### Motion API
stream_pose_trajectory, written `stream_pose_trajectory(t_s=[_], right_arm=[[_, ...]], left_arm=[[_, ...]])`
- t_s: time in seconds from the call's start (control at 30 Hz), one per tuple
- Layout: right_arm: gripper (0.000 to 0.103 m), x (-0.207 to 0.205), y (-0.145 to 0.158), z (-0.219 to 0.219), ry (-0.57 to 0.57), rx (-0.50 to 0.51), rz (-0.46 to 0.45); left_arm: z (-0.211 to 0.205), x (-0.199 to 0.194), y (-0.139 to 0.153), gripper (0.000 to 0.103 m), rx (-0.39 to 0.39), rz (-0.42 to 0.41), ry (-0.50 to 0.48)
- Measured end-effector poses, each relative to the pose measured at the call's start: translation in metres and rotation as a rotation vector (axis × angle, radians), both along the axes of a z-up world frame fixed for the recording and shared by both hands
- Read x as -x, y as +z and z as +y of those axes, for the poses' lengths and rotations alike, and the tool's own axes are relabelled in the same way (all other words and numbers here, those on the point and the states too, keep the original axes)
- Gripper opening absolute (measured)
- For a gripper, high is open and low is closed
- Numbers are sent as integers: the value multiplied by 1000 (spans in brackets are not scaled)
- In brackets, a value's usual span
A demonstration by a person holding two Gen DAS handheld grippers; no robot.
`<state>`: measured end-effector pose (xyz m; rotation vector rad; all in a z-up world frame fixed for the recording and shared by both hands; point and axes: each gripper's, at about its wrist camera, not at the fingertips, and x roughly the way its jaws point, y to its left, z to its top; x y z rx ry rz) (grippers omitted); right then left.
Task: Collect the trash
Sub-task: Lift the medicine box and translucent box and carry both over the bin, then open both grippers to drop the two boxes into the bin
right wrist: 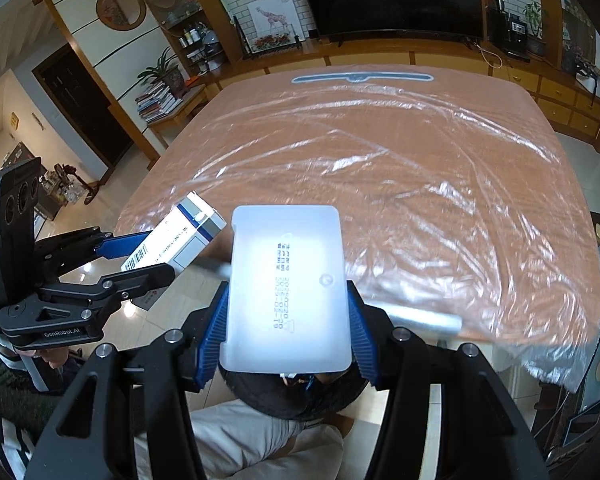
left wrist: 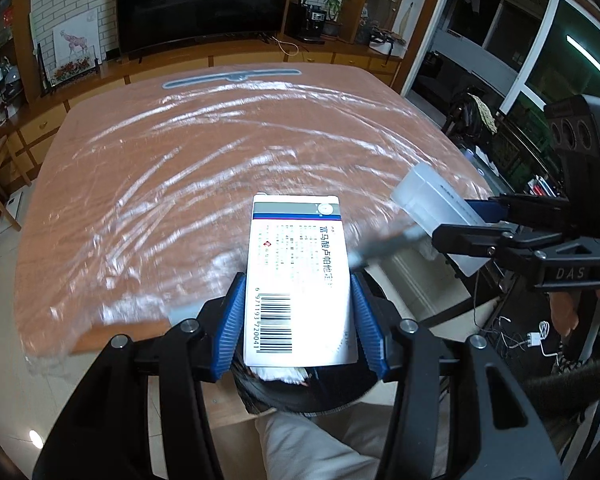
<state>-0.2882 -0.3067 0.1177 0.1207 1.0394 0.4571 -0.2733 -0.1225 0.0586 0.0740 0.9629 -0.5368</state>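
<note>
I see white medicine box [left wrist: 298, 280], blue stripe, black barcode | frosted white container [right wrist: 286, 292] | blue ribbed pads [left wrist: 230, 324] | orange-brown table [left wrist: 180, 168]

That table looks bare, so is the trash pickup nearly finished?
Nearly, it seems. The plastic-covered table shows no loose litter. In hand: the left tongs grip a white medicine box, the right tongs a frosted plastic case. Left: dropping both into the dark bin just below.

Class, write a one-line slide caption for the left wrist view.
Left tongs grip a white medicine box above a black trash bag, while the right tongs hold a translucent plastic box beside it.
</note>
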Motion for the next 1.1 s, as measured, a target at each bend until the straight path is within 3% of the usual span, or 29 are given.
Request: stream_pose_trajectory(t_s=[0.27, 0.4, 0.67, 1.1], right_arm=[[54, 31, -13, 2, 27, 1, 53], [54, 39, -28, 6, 49, 29, 90], [54, 39, -75, 17, 81, 77, 162], [54, 11, -123, 32, 73, 147, 178]], left_arm=[[-3, 35, -12, 52, -10, 44, -58], [-9, 47, -31, 52, -44, 92, -83], [-20, 39, -76, 52, -103, 163, -73], [-24, 8, -129, 52, -156, 210, -28]])
